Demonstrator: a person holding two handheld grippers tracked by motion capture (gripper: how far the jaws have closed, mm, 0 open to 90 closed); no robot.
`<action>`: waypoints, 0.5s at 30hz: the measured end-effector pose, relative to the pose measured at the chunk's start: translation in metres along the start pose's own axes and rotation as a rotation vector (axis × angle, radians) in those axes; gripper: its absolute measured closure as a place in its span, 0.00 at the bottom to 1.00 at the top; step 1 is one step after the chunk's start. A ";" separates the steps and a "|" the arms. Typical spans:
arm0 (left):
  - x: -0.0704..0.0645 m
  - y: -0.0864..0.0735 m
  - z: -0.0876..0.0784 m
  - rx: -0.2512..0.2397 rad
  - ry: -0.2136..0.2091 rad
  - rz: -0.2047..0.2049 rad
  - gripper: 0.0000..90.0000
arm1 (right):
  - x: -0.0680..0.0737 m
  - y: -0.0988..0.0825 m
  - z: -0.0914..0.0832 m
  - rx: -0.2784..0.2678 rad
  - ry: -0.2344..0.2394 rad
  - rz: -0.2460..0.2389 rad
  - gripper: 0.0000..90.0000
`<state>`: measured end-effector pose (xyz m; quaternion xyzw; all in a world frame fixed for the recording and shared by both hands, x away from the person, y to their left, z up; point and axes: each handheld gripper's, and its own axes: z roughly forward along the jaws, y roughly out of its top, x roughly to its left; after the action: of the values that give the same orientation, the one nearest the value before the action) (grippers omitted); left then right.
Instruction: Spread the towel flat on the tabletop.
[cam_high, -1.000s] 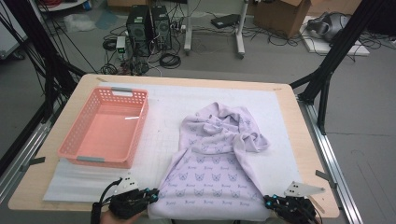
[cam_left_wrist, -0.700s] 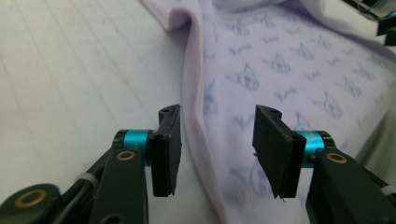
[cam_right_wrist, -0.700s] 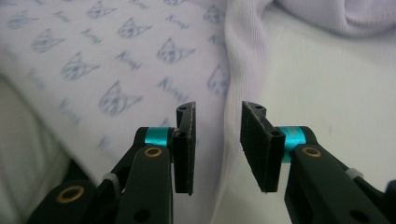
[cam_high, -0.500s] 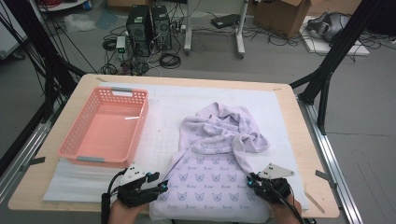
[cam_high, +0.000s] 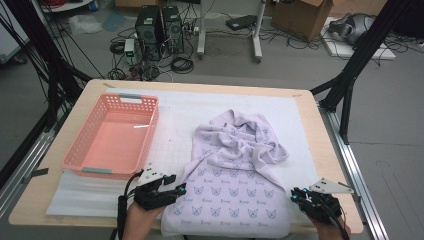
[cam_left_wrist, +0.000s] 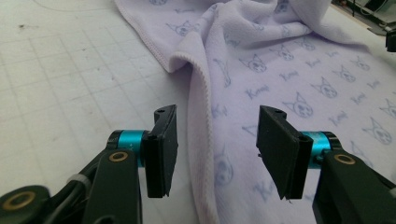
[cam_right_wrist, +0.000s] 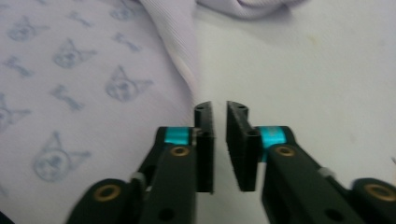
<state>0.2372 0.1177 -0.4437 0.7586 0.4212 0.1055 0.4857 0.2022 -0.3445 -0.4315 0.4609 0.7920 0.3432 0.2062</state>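
Beyond the wooden worktop (cam_high: 60, 197), a grey floor (cam_high: 300, 70) holds two computer towers (cam_high: 160, 27), tangled cables (cam_high: 182, 64) and a cardboard box (cam_high: 300, 15).

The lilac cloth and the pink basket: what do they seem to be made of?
The lilac cloth looks like soft terry or microfibre: matte, finely ribbed, with a stitched hem, limp folds and a printed cat-face pattern. The pink basket seems to be moulded plastic: smooth, slightly glossy, with rigid perforated walls.
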 end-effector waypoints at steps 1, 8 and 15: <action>-0.001 0.000 0.004 0.013 -0.004 0.001 0.56 | 0.004 0.003 0.003 -0.009 0.012 -0.006 0.76; -0.005 -0.007 0.008 0.077 0.049 0.017 0.94 | 0.016 0.017 0.039 -0.009 0.034 -0.040 0.76; -0.010 -0.027 -0.019 0.089 -0.013 0.003 0.95 | 0.001 0.006 0.024 0.013 0.146 0.042 0.95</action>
<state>0.2057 0.1273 -0.4540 0.7809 0.4212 0.0824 0.4539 0.2208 -0.3333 -0.4430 0.4524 0.7975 0.3749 0.1374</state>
